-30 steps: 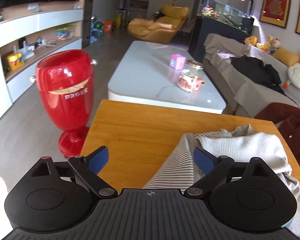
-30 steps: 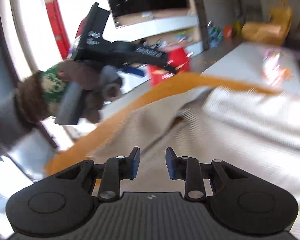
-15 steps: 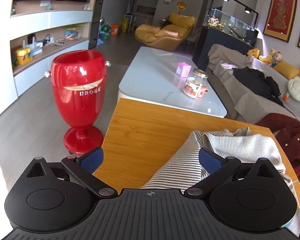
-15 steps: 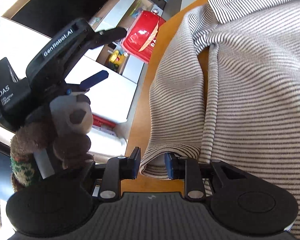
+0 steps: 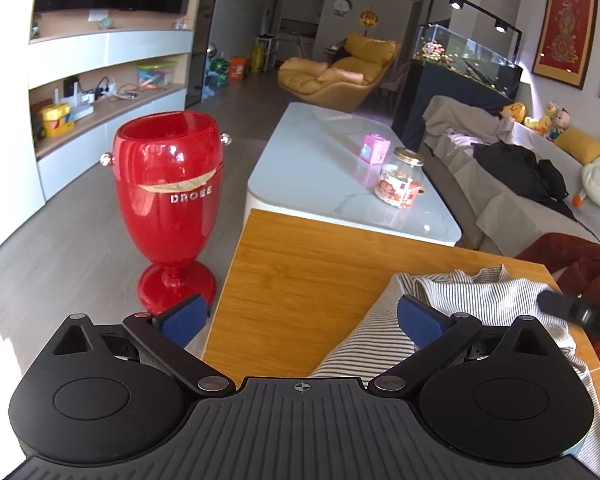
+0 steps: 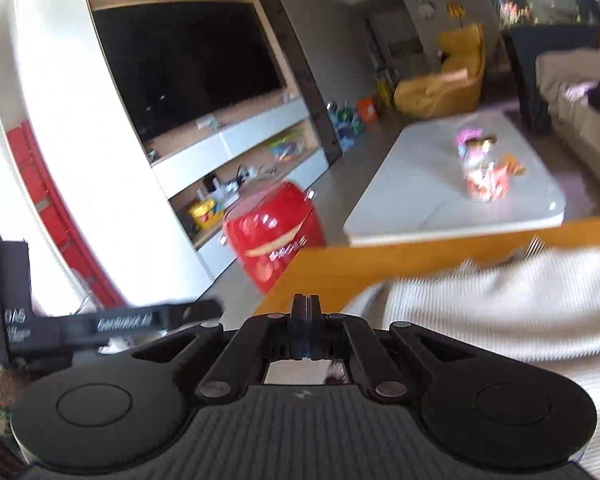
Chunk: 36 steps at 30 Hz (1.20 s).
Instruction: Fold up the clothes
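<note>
My left gripper (image 5: pixel 300 318) is spread wide and holds nothing; its blue pads (image 5: pixel 418 316) hang above the near edge of the wooden table (image 5: pixel 300 272). The right pad sits over the near left part of the striped shirt (image 5: pixel 480 304), though I cannot tell whether it touches the cloth. The shirt lies rumpled on the right half of the table, reaching from near the far right corner back toward me and under the gripper's body.

My right gripper (image 6: pixel 306 306) has its fingers pressed together. Its view is blurred by motion and I cannot tell whether any cloth is caught between them. The shirt (image 6: pixel 500 300) spreads just to the right of those fingers, and the table (image 6: pixel 380 260) shows bare beyond. At the far left of that view I see the left gripper (image 6: pixel 120 322) from the side.

Left of the table, on the floor, stands a tall red goblet-shaped bin (image 5: pixel 168 204); its inside is not visible to me. Beyond the table is a white coffee table (image 5: pixel 320 168) with a glass jar (image 5: pixel 400 178), lid on, holding something red and white, and a small pink box (image 5: pixel 374 150) behind it. To the right, a dark red garment (image 5: pixel 580 264) lies just off the table's edge.
</note>
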Tool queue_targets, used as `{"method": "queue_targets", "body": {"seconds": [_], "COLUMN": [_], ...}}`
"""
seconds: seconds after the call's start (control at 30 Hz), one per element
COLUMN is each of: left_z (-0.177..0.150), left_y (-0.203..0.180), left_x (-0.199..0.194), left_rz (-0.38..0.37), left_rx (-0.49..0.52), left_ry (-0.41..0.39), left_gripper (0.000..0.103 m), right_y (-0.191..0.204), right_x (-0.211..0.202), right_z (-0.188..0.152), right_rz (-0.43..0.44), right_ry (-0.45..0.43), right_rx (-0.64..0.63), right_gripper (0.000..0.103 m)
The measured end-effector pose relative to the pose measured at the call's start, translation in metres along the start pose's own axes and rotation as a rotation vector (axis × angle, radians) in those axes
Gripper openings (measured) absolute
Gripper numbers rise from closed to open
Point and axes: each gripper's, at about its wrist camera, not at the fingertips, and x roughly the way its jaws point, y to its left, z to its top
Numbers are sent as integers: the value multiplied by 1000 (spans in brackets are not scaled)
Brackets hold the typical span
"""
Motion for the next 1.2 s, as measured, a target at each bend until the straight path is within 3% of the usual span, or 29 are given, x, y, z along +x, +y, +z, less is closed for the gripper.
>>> {"method": "queue_targets", "body": {"seconds": [0.03,0.13,0.3,0.4,0.43,0.47,0.53,0.6,0.67,0.73,0.87,1.0,1.13,1.2], "left_z": [1,7,9,4,2,1,-3,-5,-5,-5,-1,2,4,4], "left_y": [0,-3,-15,-19,-18,-15,-8,-1,8,15,25,29,20,11], "left_x": [0,4,12,6,3,0,-6,-9,-11,-11,-9,-7,-2,3], "left_rz": [-3,-12,-50,-67,-67,-66,-62,-50,-34,-23,-11,-8,-15,-22], "left_rx": [-7,-26,-27,5,10,7,-1,-12,-24,-44,-85,-115,-89,-75], "left_ry": [-4,-11,14,23,17,14,7,8,7,5,0,-1,10,17], "left_gripper": [103,103,103,103,103,103,103,103,103,103,103,103,103,103], "right_y": [-9,-22,-9,-5,-3,1,7,10,11,14,16,-3,-13,-25], "right_x": [-5,-8,27,45,47,50,57,61,66,70,72,65,34,18], "right_z": [13,8,-102,-137,-140,-144,-151,-152,-149,-137,-109,-67,11,50], "right_rz": [15,191,332,356,340,322,278,229,180,148,107,96,24,-57], "right_ry": [13,209,594,642,622,612,628,602,546,455,313,242,28,-65], "right_rx": [18,199,601,796,806,819,852,842,805,675,408,320,-1,-142], "right_gripper": [0,3,9,9,12,24,36,36,28,27,4,3,3,3]}}
